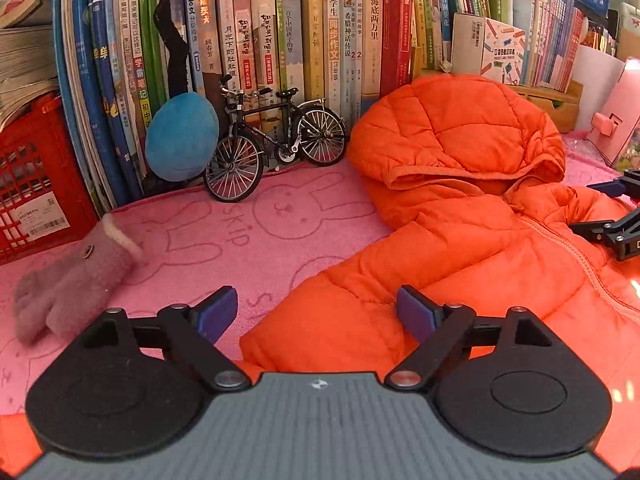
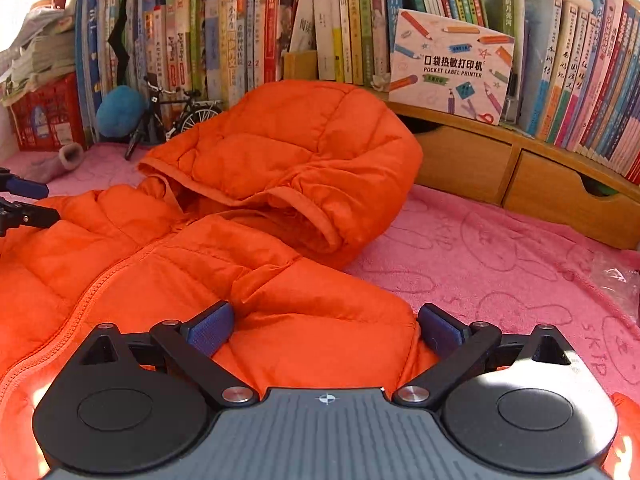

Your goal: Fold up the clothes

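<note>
While the pink rabbit-print blanket [image 2: 500, 264] covers the whole work surface, the orange hooded puffer jacket [image 1: 472, 216] takes up most of its middle, lying front-up with the zipper closed and the hood propped against the row of books [image 1: 280, 32] behind it. Each sleeve lies out toward one of the tools. The left gripper [image 1: 316, 312] hovers at the jacket's sleeve edge with its jaws spread wide, nothing between them; the right gripper [image 2: 324, 328] sits over the other sleeve, jaws likewise wide apart, straddling the padded fabric without pinching it. No fold appears to have been made yet.

The likely trouble is the padding: the slick, puffy shell could slide out of a shallow pinch, or a fold could spring back open. A jaw closing low might also catch the blanket along with the sleeve and drag it. Smaller things sit near the left side: a blue plush disc [image 1: 182, 136], a grey-pink glove [image 1: 72, 280] and a model bicycle [image 1: 276, 140], which a swung sleeve could knock over.
</note>
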